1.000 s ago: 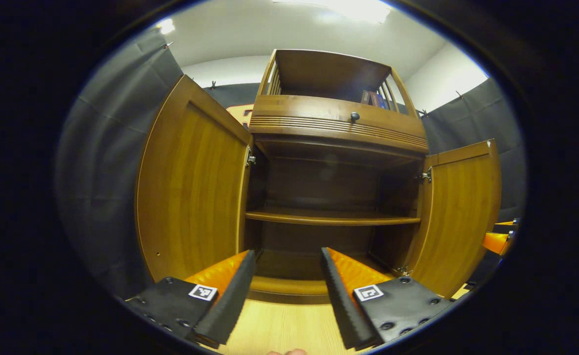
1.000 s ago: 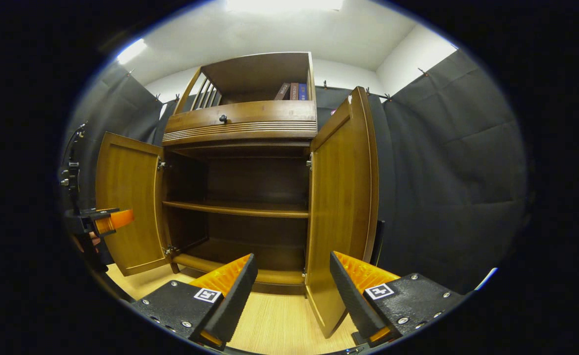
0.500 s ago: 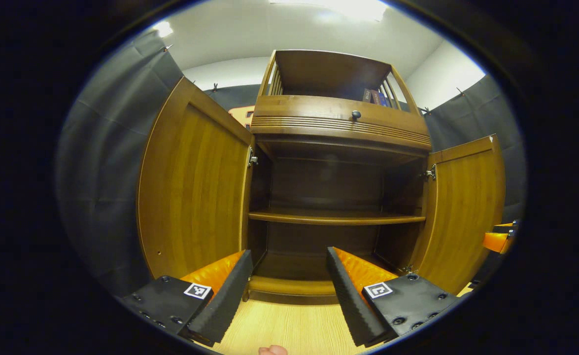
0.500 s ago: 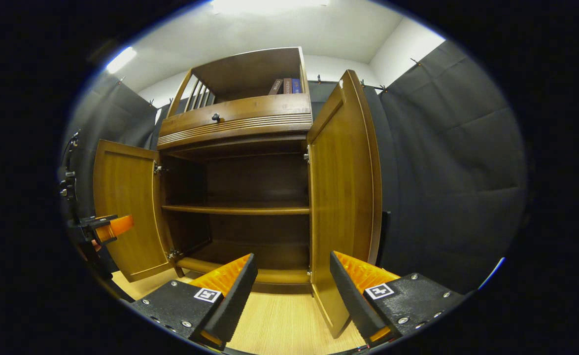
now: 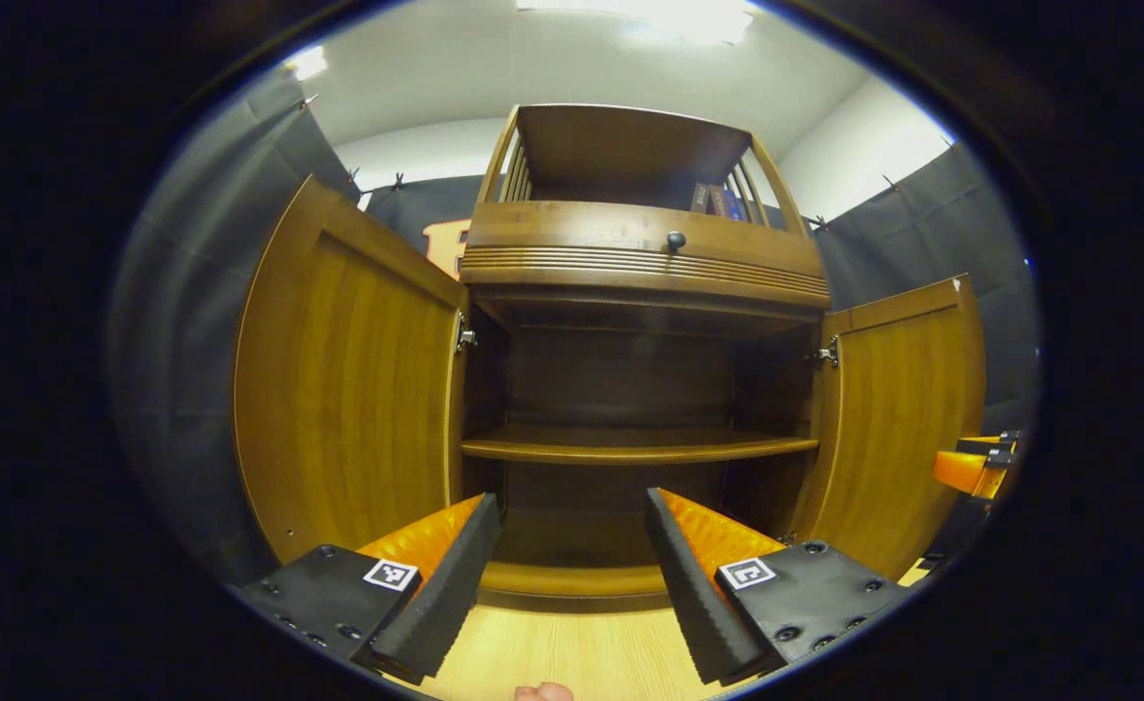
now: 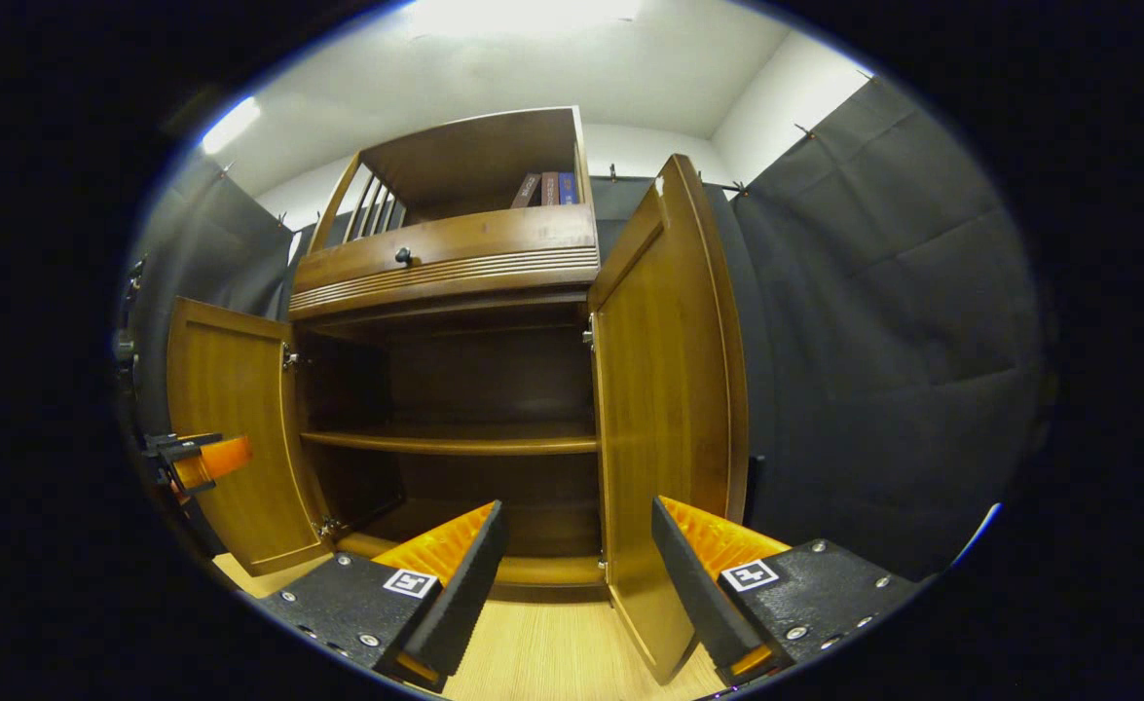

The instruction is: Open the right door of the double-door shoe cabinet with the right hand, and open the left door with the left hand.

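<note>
The brown wooden shoe cabinet (image 5: 645, 268) stands with both doors swung wide. In the left gripper view its left door (image 5: 348, 375) stands open at the left and its right door (image 5: 898, 419) at the right. My left gripper (image 5: 572, 570) is open in front of the cabinet's base, holding nothing. The right gripper view has the right door (image 6: 664, 389) edge-on ahead and the left door (image 6: 226, 428) far left. My right gripper (image 6: 576, 579) is open and empty, its fingers either side of the right door's lower edge without touching it. The right gripper's orange finger (image 5: 966, 469) peeks in at the far right.
A bare middle shelf (image 5: 635, 446) crosses the dark cabinet inside. Above sits a drawer with a round knob (image 5: 675, 239) and an open top rack with books (image 6: 544, 188). Light wooden floor (image 5: 572, 657) lies in front. Black cloth walls stand on both sides.
Both grippers have drawn back and shifted a little, so the cabinet sits slightly lower and further left in each view. The doors stay wide open. Both grippers remain open.
</note>
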`<state>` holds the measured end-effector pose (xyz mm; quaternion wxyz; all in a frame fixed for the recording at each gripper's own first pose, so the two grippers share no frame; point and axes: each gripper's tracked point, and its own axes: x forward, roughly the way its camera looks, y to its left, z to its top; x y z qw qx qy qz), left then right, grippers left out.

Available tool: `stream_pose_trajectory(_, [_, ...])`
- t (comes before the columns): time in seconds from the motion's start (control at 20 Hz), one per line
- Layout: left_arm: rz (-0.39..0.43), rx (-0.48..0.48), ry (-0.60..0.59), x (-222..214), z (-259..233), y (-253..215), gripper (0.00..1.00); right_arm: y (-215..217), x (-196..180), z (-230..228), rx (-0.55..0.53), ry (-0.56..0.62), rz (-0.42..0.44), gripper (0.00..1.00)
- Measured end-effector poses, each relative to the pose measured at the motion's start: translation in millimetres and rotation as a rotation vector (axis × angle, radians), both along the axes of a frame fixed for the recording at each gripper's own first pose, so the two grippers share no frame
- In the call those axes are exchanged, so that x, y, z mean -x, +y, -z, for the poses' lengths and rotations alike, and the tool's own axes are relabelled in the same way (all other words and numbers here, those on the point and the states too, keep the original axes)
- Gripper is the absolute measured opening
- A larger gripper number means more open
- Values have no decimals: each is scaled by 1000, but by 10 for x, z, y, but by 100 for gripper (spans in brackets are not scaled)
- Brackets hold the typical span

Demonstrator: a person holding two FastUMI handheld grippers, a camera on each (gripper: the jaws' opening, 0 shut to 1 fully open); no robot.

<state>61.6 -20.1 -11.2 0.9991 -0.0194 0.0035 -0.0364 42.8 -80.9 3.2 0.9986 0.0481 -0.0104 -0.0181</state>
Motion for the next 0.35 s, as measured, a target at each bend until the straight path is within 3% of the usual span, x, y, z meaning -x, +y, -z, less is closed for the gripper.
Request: stream_pose_trajectory(0.35, [-37, 3, 10, 47, 51, 66, 94, -30, 91, -44, 45, -12, -5, 90])
